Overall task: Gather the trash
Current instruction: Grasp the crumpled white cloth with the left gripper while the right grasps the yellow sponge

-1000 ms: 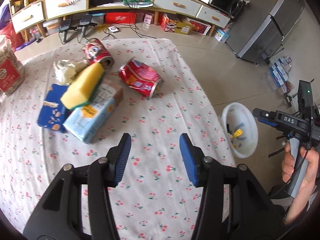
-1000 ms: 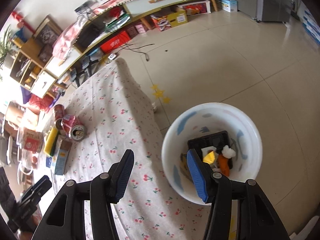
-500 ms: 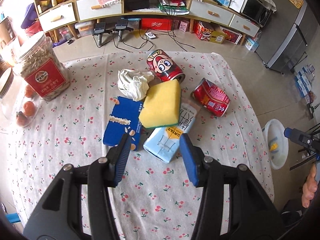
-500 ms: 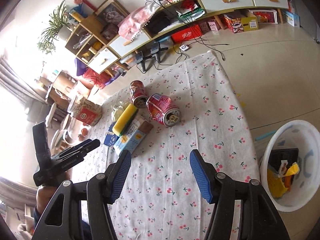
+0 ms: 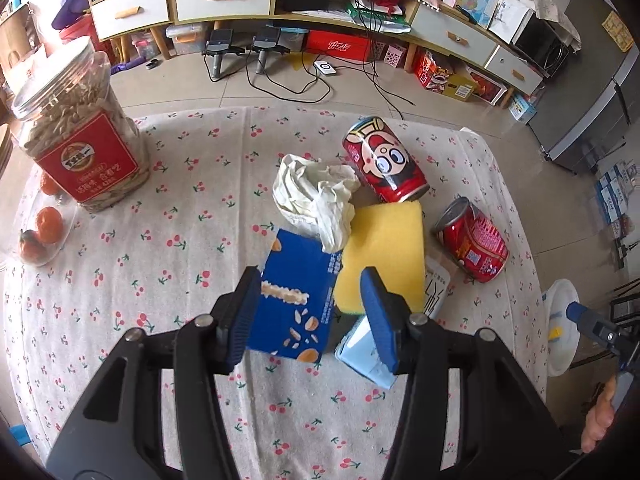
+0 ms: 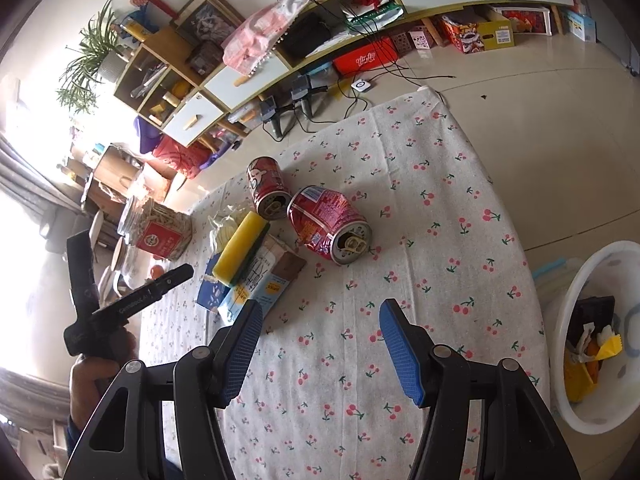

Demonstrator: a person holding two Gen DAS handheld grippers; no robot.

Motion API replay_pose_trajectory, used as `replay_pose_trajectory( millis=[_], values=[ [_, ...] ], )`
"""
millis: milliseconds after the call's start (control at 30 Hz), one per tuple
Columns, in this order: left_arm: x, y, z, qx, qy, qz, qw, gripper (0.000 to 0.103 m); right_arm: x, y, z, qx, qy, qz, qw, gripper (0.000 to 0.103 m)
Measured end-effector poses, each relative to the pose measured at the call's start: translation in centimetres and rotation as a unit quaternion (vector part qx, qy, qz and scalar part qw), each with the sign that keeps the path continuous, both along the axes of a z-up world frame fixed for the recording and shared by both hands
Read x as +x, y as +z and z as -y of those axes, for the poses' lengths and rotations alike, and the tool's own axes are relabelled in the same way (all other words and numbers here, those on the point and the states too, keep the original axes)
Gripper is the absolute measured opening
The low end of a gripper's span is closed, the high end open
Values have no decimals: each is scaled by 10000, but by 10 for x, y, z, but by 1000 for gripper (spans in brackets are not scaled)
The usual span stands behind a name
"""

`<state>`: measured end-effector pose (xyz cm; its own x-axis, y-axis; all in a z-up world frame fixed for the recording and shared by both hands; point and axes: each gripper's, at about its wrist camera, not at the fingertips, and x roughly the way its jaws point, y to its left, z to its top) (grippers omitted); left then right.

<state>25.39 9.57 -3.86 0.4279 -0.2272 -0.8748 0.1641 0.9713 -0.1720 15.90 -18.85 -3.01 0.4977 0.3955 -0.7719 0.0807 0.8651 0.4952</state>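
Observation:
A heap of trash lies on the cherry-print tablecloth (image 5: pixel 168 256): a blue carton (image 5: pixel 296 300), a yellow sponge (image 5: pixel 384 252), a crumpled white tissue (image 5: pixel 316 196), a light-blue carton (image 5: pixel 360 348), a cartoon can (image 5: pixel 384 160) and a red can (image 5: pixel 474 240). My left gripper (image 5: pixel 310 320) is open, hovering over the blue carton and the sponge. My right gripper (image 6: pixel 320 354) is open and empty above the cloth, the red can (image 6: pixel 330 226) ahead of it. The white bin (image 6: pixel 592 336) stands on the floor at the right, with trash inside.
A clear jar with a red label (image 5: pixel 80 136) and a bowl of oranges (image 5: pixel 40 232) stand at the table's left. The bin also shows in the left wrist view (image 5: pixel 560 328), past the table's right edge. Shelves, boxes and cables lie beyond the table.
My left gripper has swung from the table's right part to above the trash heap and come closer to it. My right gripper has turned from the bin toward the table.

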Motion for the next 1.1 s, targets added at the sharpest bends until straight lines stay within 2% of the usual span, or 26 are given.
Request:
replay_pose_trajectory(
  millis=[133,267,300,367,400,533,767,900,1100],
  values=[
    [21,-13,10,-22,28,-47,10000,59,9,-4,-14,27,24,37,10000,62],
    [37,-29,17,32,130,-151,9998,59,16,-11,-24,44,37,-5,10000,62],
    [38,-31,17,31,146,-149,9998,56,17,-12,-26,24,52,-13,10000,62],
    [38,-34,17,-50,106,-220,9997,18,21,-15,-34,-13,102,-14,9999,62],
    [37,-35,16,-144,87,-299,9994,11,24,-16,-38,-24,136,-15,9999,62],
    [30,-23,6,-319,82,-191,9993,10,33,-25,-51,27,216,-36,9998,62],
    [0,4,-23,-836,153,-118,9963,10,54,-41,-78,763,313,-199,9964,62],
    [-14,9,-36,-1037,212,-219,9941,9,71,-48,-104,694,336,-273,9966,62],
    [-23,13,-51,-1063,219,-198,9939,10,89,-55,-125,753,183,-397,9962,62]
  ],
)
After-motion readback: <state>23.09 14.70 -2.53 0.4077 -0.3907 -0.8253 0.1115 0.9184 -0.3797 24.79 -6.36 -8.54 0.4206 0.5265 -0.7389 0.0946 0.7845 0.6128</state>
